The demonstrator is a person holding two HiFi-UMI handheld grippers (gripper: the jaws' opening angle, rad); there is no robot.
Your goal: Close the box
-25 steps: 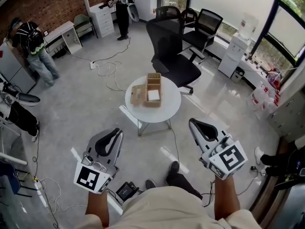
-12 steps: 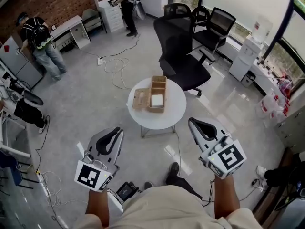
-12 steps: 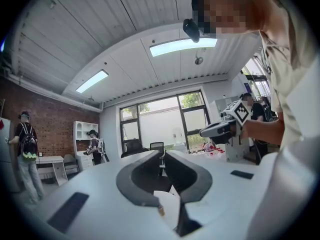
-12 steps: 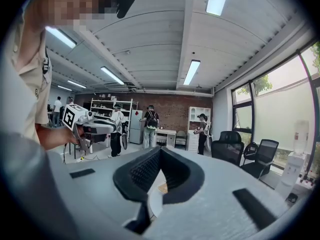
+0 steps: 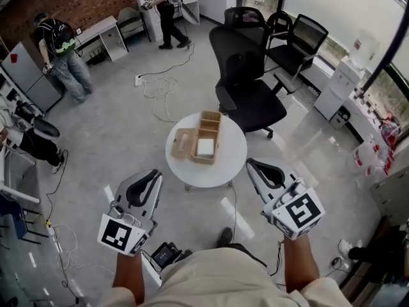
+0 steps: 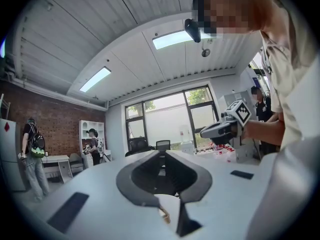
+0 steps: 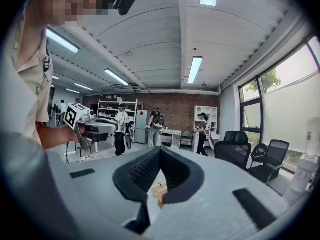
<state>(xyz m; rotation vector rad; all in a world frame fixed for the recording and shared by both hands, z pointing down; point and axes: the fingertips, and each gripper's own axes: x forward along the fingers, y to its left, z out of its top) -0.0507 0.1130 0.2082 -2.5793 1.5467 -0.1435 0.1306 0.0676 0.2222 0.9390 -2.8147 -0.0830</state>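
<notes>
An open wooden box (image 5: pixel 206 139) stands on a round white table (image 5: pixel 231 162) ahead of me, its lid (image 5: pixel 184 142) laid flat to the left and a white item (image 5: pixel 205 147) inside. My left gripper (image 5: pixel 154 174) is held low at the left, short of the table, shut with nothing in it. My right gripper (image 5: pixel 250 164) hovers by the table's near right edge, jaws together and empty. In the right gripper view, part of the box (image 7: pixel 160 190) shows through the loop of the closed jaws (image 7: pixel 160 149).
A black office chair (image 5: pixel 246 75) stands just behind the table, with more chairs beyond it. Cables (image 5: pixel 153 91) trail over the floor at the left. A small black device (image 5: pixel 167 254) lies by my feet. People stand at the far left (image 5: pixel 61 50) and at the back (image 5: pixel 160 5).
The table and box have come nearer and lower in the head view as I walk up. Both grippers kept their pose and stayed shut.
</notes>
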